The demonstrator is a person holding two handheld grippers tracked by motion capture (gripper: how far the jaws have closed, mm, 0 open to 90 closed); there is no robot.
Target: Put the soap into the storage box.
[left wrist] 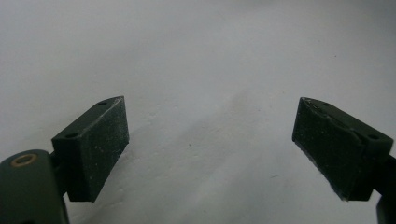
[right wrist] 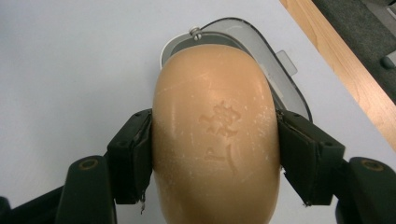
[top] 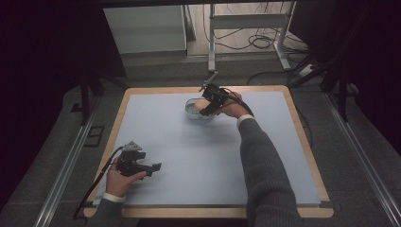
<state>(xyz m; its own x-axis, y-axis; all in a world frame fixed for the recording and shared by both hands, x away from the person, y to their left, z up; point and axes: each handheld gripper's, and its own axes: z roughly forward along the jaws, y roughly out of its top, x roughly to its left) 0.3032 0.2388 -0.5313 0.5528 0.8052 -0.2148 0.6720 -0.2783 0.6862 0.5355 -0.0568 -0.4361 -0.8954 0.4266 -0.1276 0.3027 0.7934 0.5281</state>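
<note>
The right gripper (right wrist: 215,154) is clamped on a tan soap bar (right wrist: 215,135), its 2 pads pressed against the bar's sides, held over what looks like a grey soap dish (right wrist: 275,70) at the far side of the blue mat (top: 189,156). The left gripper (left wrist: 210,144) rests near the mat's front-left corner, jaws wide apart with nothing between them.

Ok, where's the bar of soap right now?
The soap is clamped in the right claw at the far middle of the table, directly over the open grey soap dish, near the far wooden edge.
</note>
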